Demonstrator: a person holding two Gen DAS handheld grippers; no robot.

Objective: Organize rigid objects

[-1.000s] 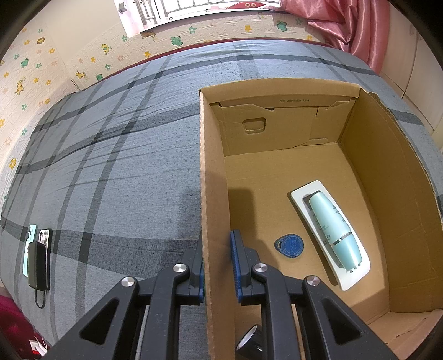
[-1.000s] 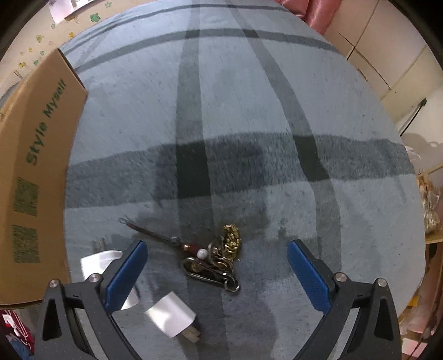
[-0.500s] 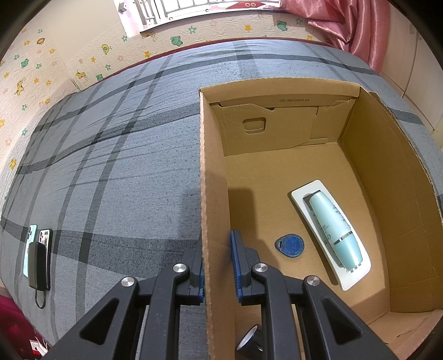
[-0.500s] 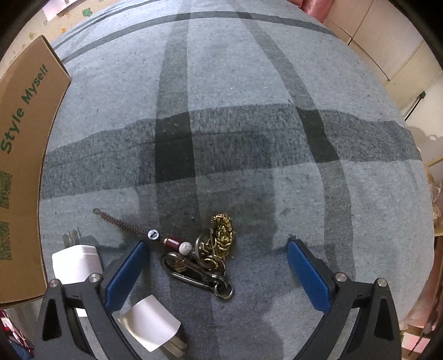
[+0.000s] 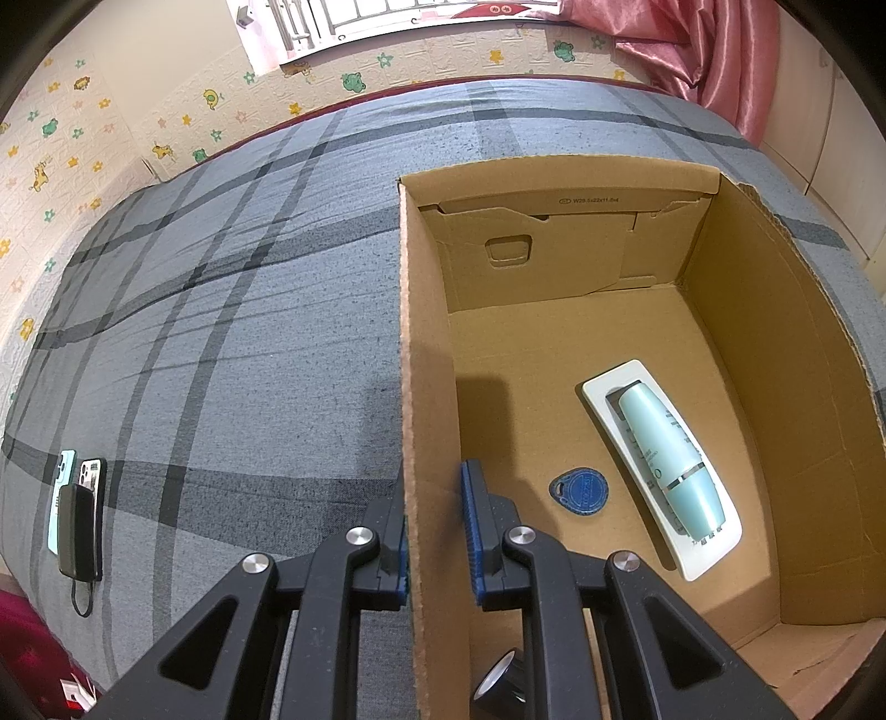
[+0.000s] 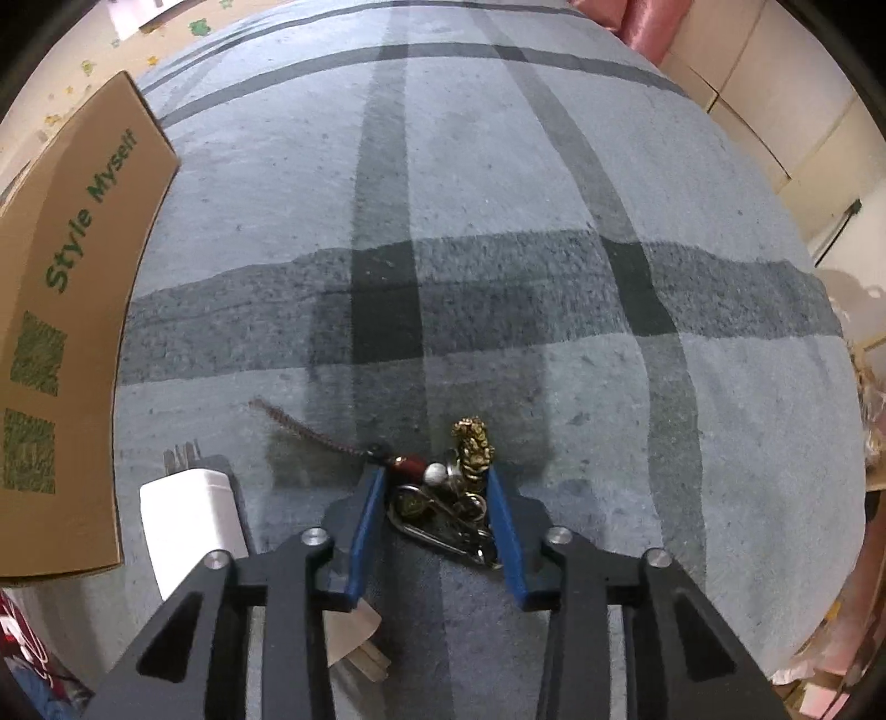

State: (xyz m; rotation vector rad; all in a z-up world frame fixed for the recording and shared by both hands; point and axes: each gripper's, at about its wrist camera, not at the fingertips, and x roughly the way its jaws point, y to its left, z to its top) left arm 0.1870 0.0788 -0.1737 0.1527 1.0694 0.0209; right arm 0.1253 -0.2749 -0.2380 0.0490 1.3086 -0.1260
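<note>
- Nearest us, the right gripper [image 6: 434,487] has just been closing its jaws around the keychain [image 6: 443,501]; the blue pads flank it on both sides, though we cannot tell for sure whether they press on it yet.
- The keychain lies flat on the bedspread [image 6: 498,221], its long axis running from the braided cord [image 6: 302,427] at far left to the carabiner clip at near right; a brass figurine [image 6: 472,447] stands up at its far edge, next to red and white beads.
- A white charger [image 6: 191,518] lies just left of the gripper, prongs pointing away.
- The left gripper [image 5: 434,531] is pressed together on the side wall of the cardboard box [image 5: 421,332].
- Inside the box — a blue key fob [image 5: 578,490], and beyond it a pale green bottle [image 5: 667,457] lying on a white tray [image 5: 601,396].
- Far off, the grey plaid bedspread meets a wall with animal stickers and a pink curtain [image 5: 714,50].
</note>
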